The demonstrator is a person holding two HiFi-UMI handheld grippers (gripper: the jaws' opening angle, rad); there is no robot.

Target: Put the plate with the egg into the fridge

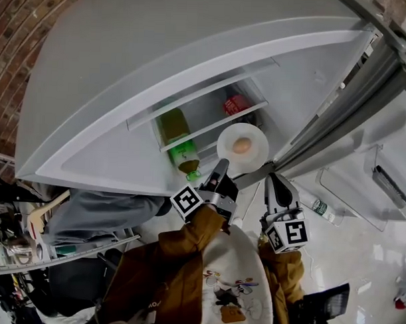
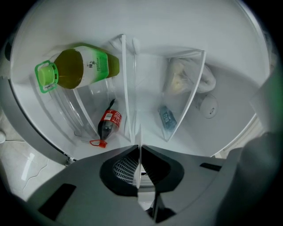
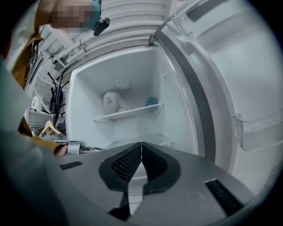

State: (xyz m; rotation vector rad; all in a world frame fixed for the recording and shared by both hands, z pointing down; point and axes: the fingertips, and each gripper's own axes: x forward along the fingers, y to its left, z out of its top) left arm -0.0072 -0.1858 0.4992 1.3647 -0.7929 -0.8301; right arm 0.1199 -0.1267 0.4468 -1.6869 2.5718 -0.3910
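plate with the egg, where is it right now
Head view, centre: the plate is gripped by the left gripper before the open fridge, just right of the green bottle.

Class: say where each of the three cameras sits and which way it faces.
Head view: on the head, steeply down at the open fridge; sleeves, left gripper, right gripper show.
Left gripper view: on the left gripper, facing fridge shelves; jaws shut on the plate.
Right gripper view: on the right gripper, facing the fridge; empty shut jaws, a sleeve.
Shared: head and left views show the green bottle.
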